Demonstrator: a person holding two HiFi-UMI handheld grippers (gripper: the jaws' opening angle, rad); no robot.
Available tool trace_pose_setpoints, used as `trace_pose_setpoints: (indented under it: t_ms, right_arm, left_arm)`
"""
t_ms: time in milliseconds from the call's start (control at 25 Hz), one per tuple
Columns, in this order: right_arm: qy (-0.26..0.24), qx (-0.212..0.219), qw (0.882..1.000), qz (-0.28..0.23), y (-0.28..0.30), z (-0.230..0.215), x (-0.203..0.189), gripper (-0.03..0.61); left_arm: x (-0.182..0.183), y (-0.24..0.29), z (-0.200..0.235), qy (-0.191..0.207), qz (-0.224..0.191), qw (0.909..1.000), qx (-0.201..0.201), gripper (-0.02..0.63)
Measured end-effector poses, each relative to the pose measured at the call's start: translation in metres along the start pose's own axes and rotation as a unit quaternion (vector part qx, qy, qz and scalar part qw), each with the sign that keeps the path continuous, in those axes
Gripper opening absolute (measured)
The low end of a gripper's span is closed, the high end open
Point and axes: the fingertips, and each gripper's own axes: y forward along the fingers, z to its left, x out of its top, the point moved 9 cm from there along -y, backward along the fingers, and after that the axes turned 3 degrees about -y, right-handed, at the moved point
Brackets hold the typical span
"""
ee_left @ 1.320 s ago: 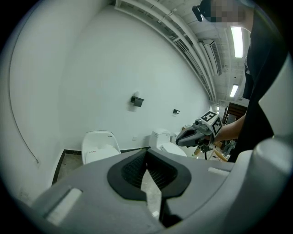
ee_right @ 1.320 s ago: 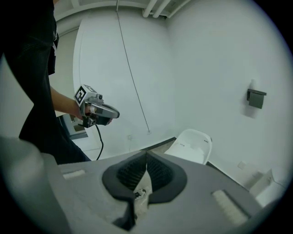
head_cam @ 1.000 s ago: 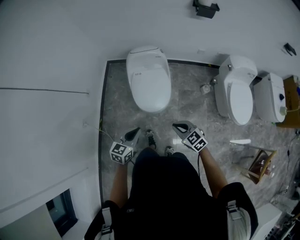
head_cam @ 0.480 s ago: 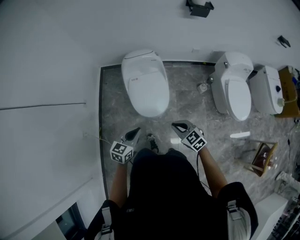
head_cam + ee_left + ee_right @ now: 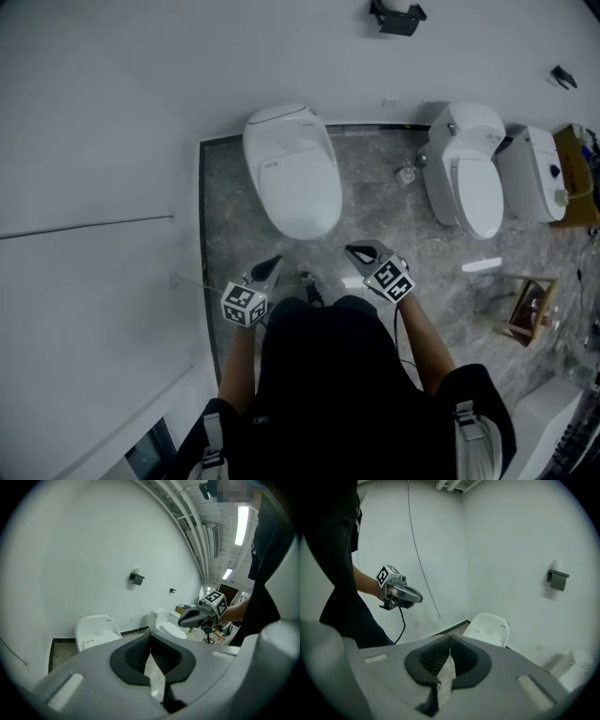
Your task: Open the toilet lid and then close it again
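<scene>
Left gripper [image 5: 271, 263] and right gripper [image 5: 352, 251], head view: both shut and empty, the closed toilet lid [image 5: 292, 173] nearer them than a second ago; left gripper view: jaws together, lid ahead-left; right gripper view: jaws together, lid ahead-right.

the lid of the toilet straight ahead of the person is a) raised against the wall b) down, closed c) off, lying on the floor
b: in the head view the lid lies flat over the toilet, covering the bowl.

Sanitaryware test room: several toilets [image 5: 292, 169]
</scene>
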Motion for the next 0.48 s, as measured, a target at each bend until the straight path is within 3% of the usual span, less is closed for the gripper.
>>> trace_pose_setpoints:
  t_ms: [480]
  right_arm:
    - [0.022,-0.014,0.999,0.019,0.013,-0.005,-0.007,0.005]
  left_arm:
    - [-0.006,0.009,0.027,-0.009,0.021,0.9995,-0.021,0.011]
